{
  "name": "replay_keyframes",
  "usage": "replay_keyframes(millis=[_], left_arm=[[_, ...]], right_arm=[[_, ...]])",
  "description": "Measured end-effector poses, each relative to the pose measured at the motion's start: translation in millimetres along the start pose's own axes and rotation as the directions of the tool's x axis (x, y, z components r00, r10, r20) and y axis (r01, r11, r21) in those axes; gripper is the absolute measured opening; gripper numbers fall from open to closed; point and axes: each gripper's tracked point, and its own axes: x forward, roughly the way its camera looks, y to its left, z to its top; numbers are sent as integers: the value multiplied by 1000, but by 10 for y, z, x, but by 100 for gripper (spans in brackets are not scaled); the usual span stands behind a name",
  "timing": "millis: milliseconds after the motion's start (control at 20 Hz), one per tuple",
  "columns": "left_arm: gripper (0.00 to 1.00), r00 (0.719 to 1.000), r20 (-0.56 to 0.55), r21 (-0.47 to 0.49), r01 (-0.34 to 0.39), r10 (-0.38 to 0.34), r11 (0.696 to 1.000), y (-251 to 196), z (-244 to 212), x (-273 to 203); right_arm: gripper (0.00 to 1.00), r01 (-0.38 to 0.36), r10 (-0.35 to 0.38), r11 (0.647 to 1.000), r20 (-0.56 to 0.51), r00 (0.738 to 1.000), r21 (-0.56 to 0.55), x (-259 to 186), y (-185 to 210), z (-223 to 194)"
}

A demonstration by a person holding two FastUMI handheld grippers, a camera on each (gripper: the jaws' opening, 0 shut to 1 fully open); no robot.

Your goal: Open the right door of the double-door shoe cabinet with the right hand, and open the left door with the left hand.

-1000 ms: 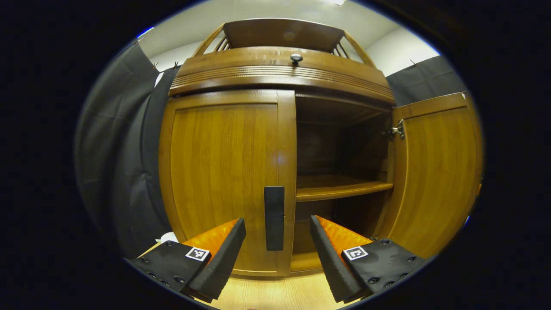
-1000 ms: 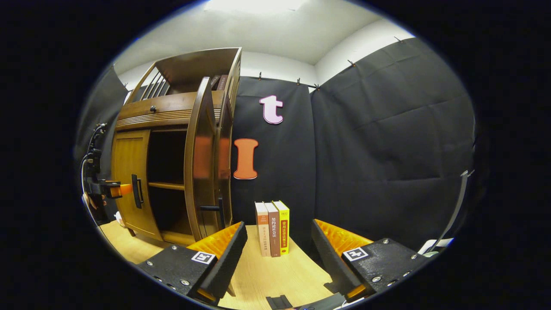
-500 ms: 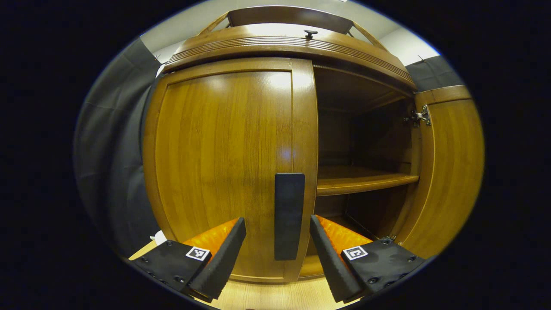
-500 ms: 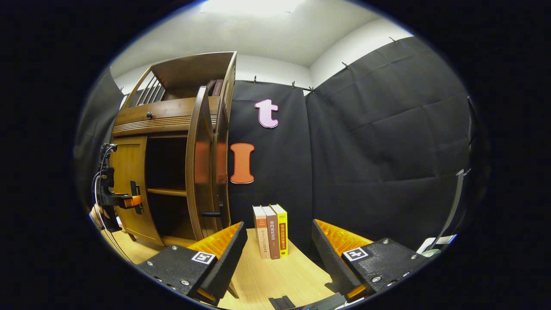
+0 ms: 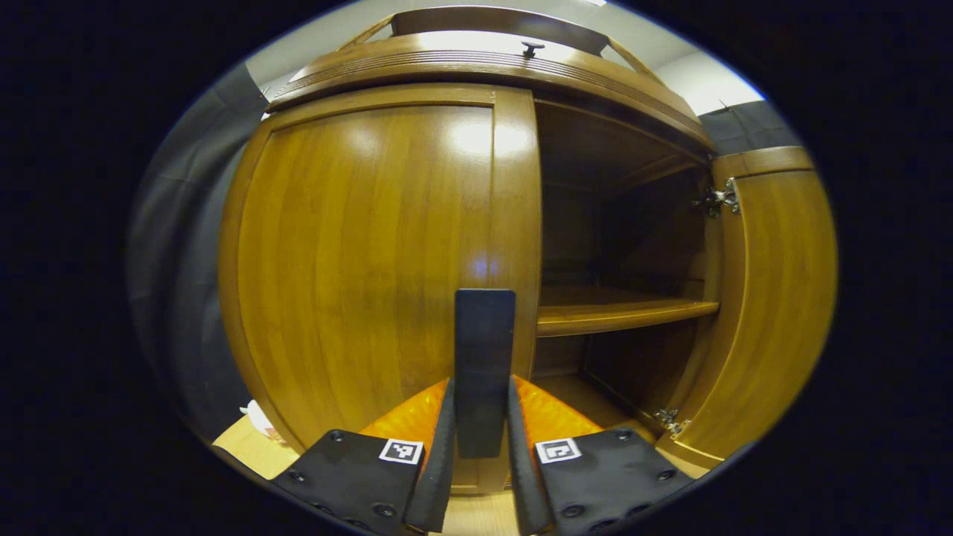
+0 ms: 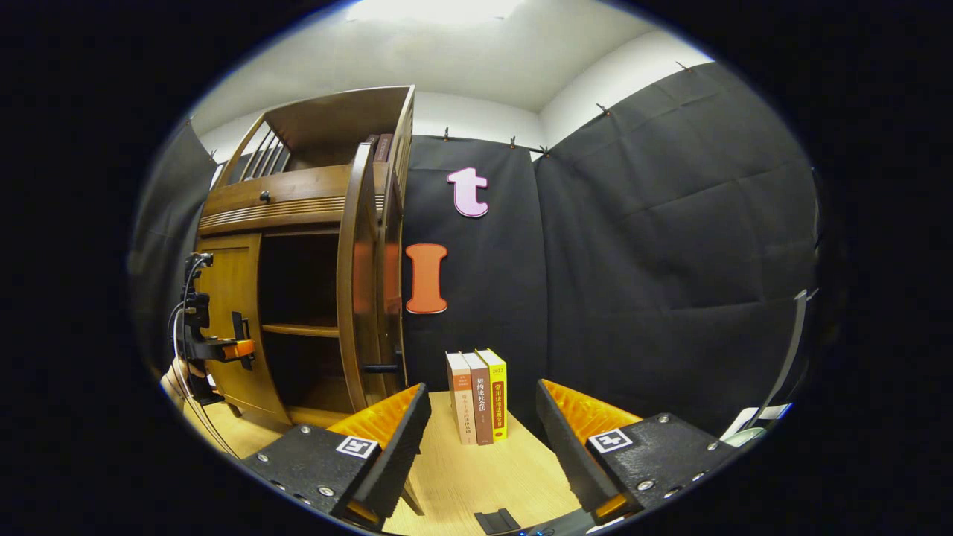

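Gripping the dark flat vertical handle (image 5: pixel 484 365) of the left door, our left gripper (image 5: pixel 480 454) has its two fingers closed against the handle's lower part, one on each side, as seen in the left gripper view. We note that the glossy brown wooden left door (image 5: pixel 372 253) of the double-door shoe cabinet (image 5: pixel 476 63) lies flush with the cabinet front, with the handle near its inner edge. Beside it, the right half of the cabinet stands open: we see a dark interior with one horizontal wooden shelf (image 5: pixel 618 316) across it. The matching brown wooden right door (image 5: pixel 767 298) is swung outward at the far right, with metal hinges (image 5: pixel 716 199) visible at its top and bottom corners.

In the right gripper view, our right gripper (image 6: pixel 480 439) hangs with its fingers spread wide apart and nothing between them, well away from the cabinet (image 6: pixel 298 193). It is over a light wooden tabletop (image 6: pixel 476 476). Three upright books (image 6: pixel 478 394) stand on this tabletop against the black cloth wall (image 6: pixel 670 246), just right of the open right door (image 6: pixel 365 283), which we see edge-on. Farther left in the same view, we see the left gripper (image 6: pixel 242 348) at the left door's handle (image 6: pixel 240 331), with a hand (image 6: pixel 179 372) below it.
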Motion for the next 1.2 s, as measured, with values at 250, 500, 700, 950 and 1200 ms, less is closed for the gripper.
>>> replay_keyframes(millis=[250, 500, 700, 950, 1200], left_arm=[[35, 998, 1, -19, 58, -58, 998, -28, -4, -156], [35, 995, 5, 2, 98, -98, 995, -4, 10, -536], [30, 993, -2, -5, 119, -119, 993, 93, 12, -889], [34, 992, -5, -8, 127, -127, 992, 243, 12, -1266], [34, 992, -6, -9, 128, -128, 992, 453, 23, -1607]], right_arm=[[89, 10, -10, 1000, 11, 1000, -2, -44, 17, 36], [93, 1, -1, 1000, 17, 1000, -4, -137, 145, 97], [92, -15, 16, 1000, 39, 999, -13, -260, 294, 194], [86, -48, 49, 999, 53, 997, -22, -388, 522, 282], [86, -79, 80, 997, 61, 995, -21, -495, 751, 343]])
